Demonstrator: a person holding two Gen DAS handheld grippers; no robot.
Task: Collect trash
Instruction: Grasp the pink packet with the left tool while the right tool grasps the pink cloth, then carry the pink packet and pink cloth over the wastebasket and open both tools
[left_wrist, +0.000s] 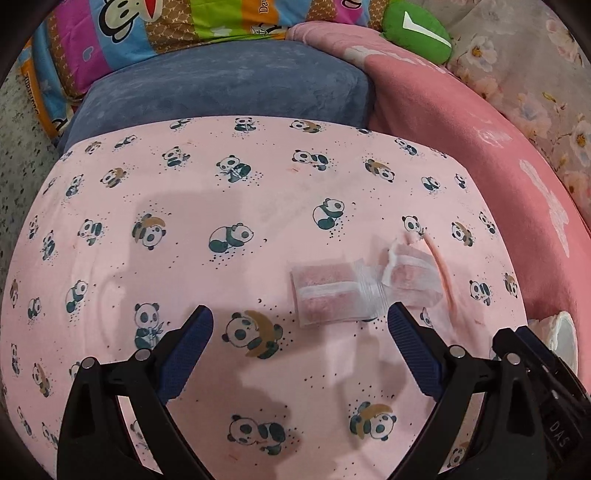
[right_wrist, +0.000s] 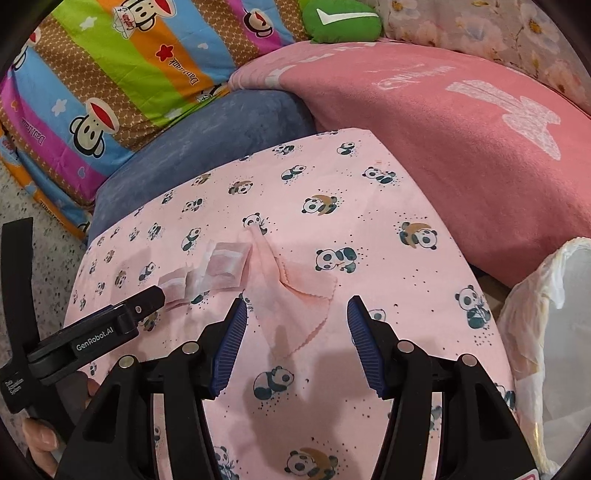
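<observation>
Both pairs of tongs hang over a pink sheet (left_wrist: 258, 206) printed with pandas. The left gripper (left_wrist: 300, 322) stands wide, its blue pads clear of the cloth, with nothing between them; the torn white packet (left_wrist: 332, 286) lies just past its right fingertip, not touched. The right gripper (right_wrist: 297, 310) is about half spread and holds nothing, though the lower corner of a pink scalloped tissue (right_wrist: 291, 306) lies on the sheet beneath the gap between its fingers. From the right wrist view the left tool comes in from the lower left, a hand (right_wrist: 40, 439) gripping its handle, its tip beside the packet.

The packet and the tissue lie side by side towards the middle of the sheet, the packet touching the tissue's left edge. At the sheet's far edge sits a blue cushion (left_wrist: 229, 81), behind it a striped monkey-print quilt (right_wrist: 110, 85) and a green pillow (left_wrist: 415, 29). A darker pink blanket (right_wrist: 443, 140) runs along the right edge, and a white plastic bag (right_wrist: 550, 332) stands open at the near right corner.
</observation>
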